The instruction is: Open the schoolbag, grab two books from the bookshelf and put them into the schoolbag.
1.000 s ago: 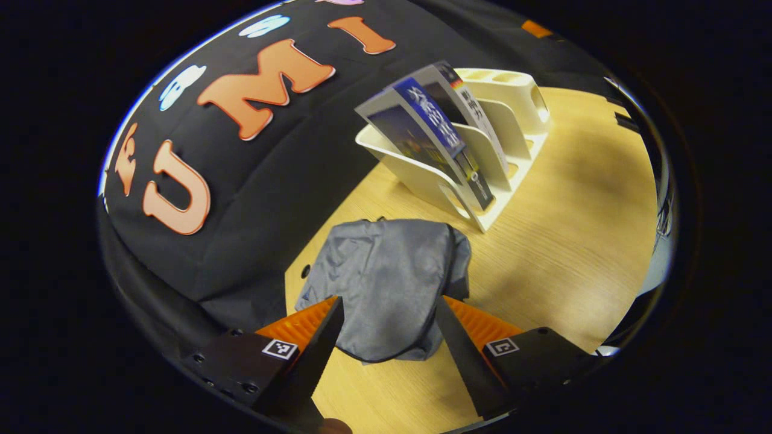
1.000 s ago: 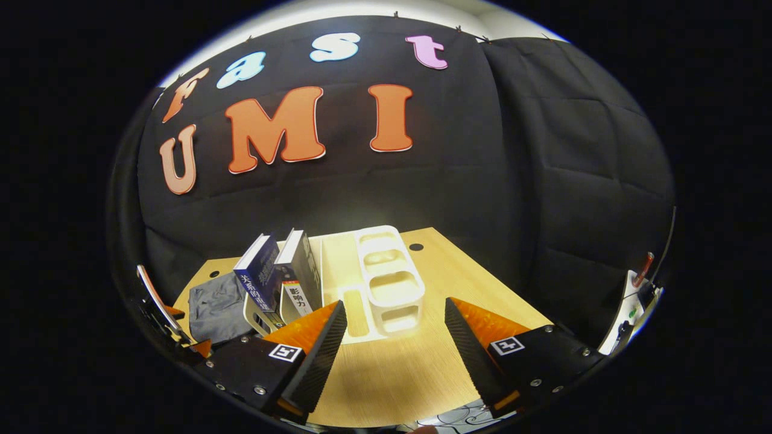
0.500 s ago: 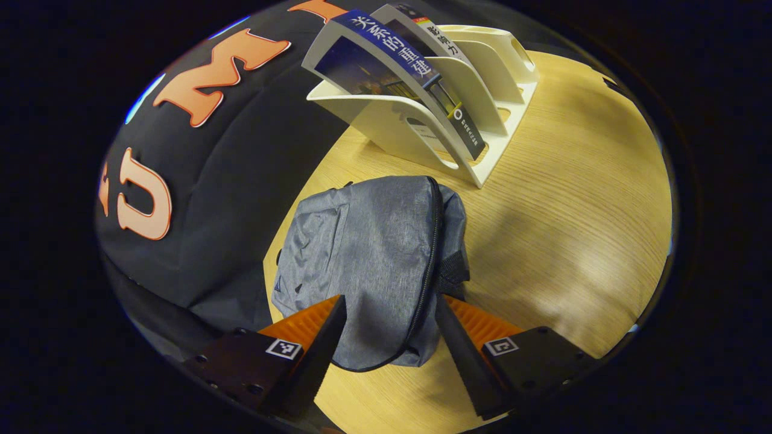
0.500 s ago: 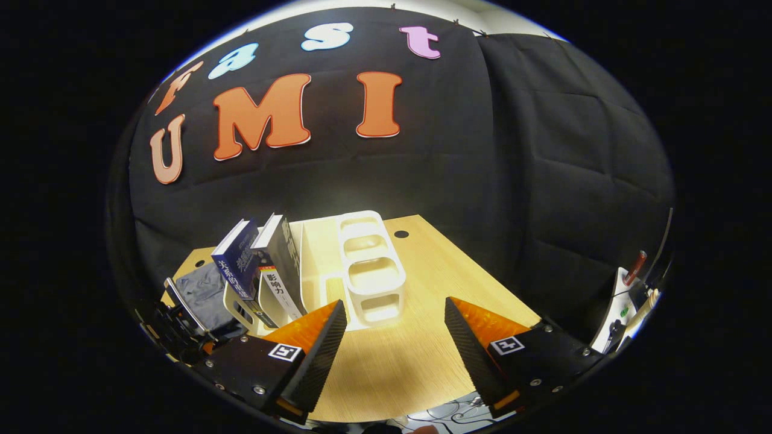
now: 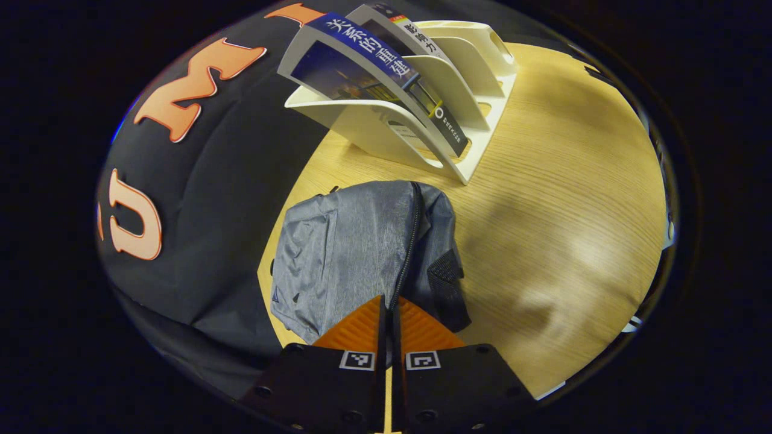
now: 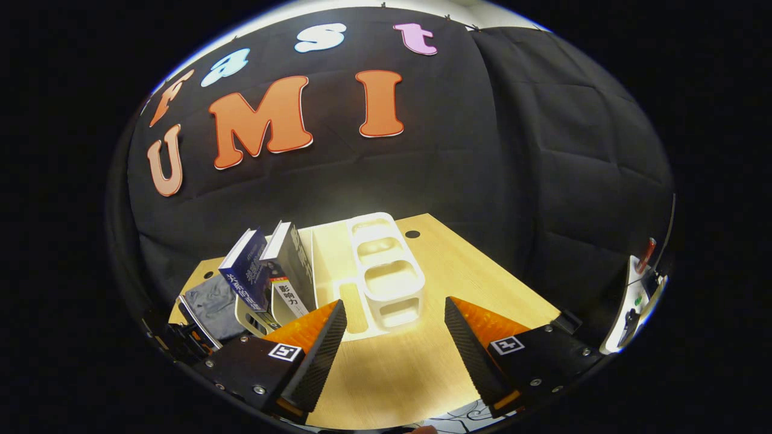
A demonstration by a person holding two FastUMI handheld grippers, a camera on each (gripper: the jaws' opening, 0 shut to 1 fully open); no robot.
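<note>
Two grippers, one now closed at the bag

Left gripper (image 5: pixel 389 304), open a second ago, has closed at the grey schoolbag's (image 5: pixel 356 253) zipper; whether it pinches anything is unclear. Right gripper (image 6: pixel 395 328) stays wide open, empty, above the wooden table (image 6: pixel 422 361), facing two books (image 6: pixel 265 274) in the white bookshelf (image 6: pixel 386 283).

We see a wooden table (image 6: pixel 422 367) with a small dark hole (image 6: pixel 412 234) near its far edge. Far right, a white thing (image 6: pixel 633 295) stands, blurry.
</note>
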